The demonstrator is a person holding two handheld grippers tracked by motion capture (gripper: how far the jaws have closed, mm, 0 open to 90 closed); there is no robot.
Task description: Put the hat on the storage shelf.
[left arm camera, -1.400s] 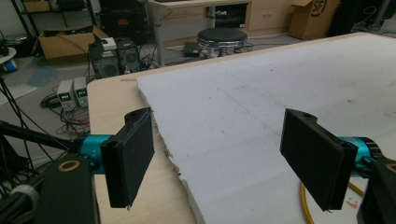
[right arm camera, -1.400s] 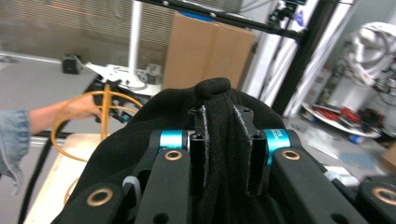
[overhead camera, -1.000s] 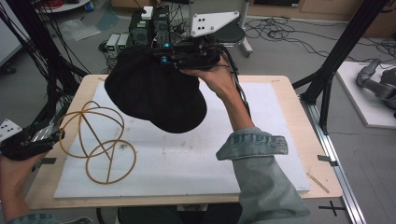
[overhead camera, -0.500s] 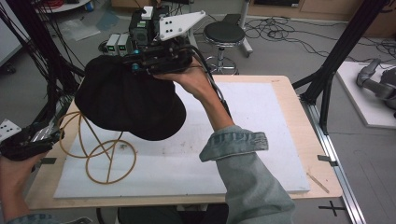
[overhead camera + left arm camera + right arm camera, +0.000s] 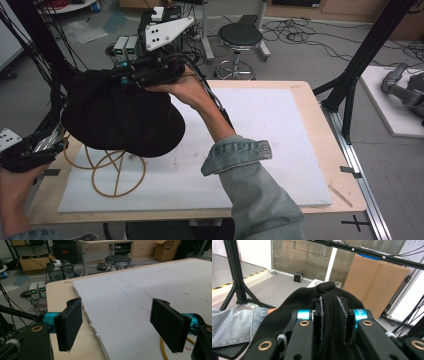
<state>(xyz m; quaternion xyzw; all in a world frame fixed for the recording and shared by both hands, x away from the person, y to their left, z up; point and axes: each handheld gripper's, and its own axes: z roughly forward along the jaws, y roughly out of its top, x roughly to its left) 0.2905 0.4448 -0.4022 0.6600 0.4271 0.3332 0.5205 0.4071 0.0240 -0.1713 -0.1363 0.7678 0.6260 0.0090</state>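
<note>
- Black soft fabric hat point(image 5: 120, 120): hangs in the air at the left of the high view, over the left end of the desk, bunched at its upper edge and drooping into a rounded mass below.
- Right claw point(image 5: 131, 80): pinched onto the hat's gathered upper edge; in the right gripper view a thick fold of the black cloth point(image 5: 329, 315) runs up between the two black jaws, which press it from both sides, and a rounded knob of fabric sticks out past their tips.
- Grey three-cornered plate point(image 5: 167, 31) sits on top of the right claw, upper centre-left of the high view; the person's hand grips the body below it, and a rolled denim sleeve point(image 5: 237, 155) covers the forearm near frame centre.
- Thin tan wire frame of looped rings point(image 5: 117, 172): lies on the white foam board point(image 5: 260, 130), lower left of the high view, partly hidden beneath the hanging hat.
- Left claw point(image 5: 30, 150): at the far left edge of the high view, held low beside the desk's left end. In the left gripper view its jaws point(image 5: 120, 322) stand spread wide with nothing between them, looking across the board's ragged edge and the pale wooden desk point(image 5: 60, 295).
- Round black stool point(image 5: 241, 36) stands on the floor beyond the desk, top centre.
</note>
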